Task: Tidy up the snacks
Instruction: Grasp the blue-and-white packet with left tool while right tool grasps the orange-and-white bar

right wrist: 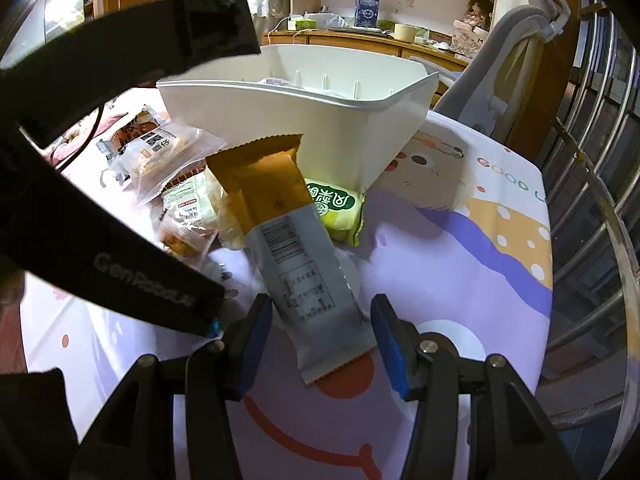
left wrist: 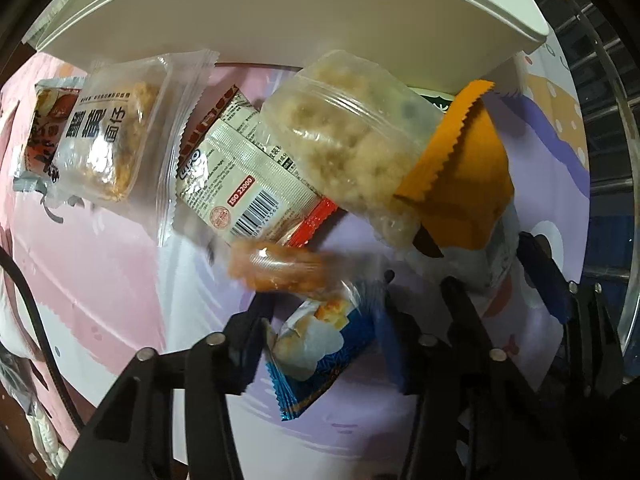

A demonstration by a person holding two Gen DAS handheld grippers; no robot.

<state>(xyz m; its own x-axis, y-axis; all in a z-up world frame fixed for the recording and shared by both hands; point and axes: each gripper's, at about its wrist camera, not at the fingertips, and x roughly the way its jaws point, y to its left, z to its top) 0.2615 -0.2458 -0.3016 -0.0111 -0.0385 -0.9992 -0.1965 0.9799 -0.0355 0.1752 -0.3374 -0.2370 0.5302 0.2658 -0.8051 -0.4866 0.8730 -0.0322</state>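
Counter (right wrist: 460,240) covered by a cartoon-printed cloth in pink, lilac and orange. Resting on it: a white plastic bin (right wrist: 320,128) at the far side; a green packet (right wrist: 340,208) against the bin's base; a loose heap of wrapped snacks (left wrist: 240,160) beside it; and a blue-and-white packet (left wrist: 320,344) lying apart, nearer the camera.

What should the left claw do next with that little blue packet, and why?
Probably lift it straight up. The left claw looks closed on the blue packet, which lies low on the tablecloth, with other snacks crowded close. Rising first should clear them before heading to the white bin.
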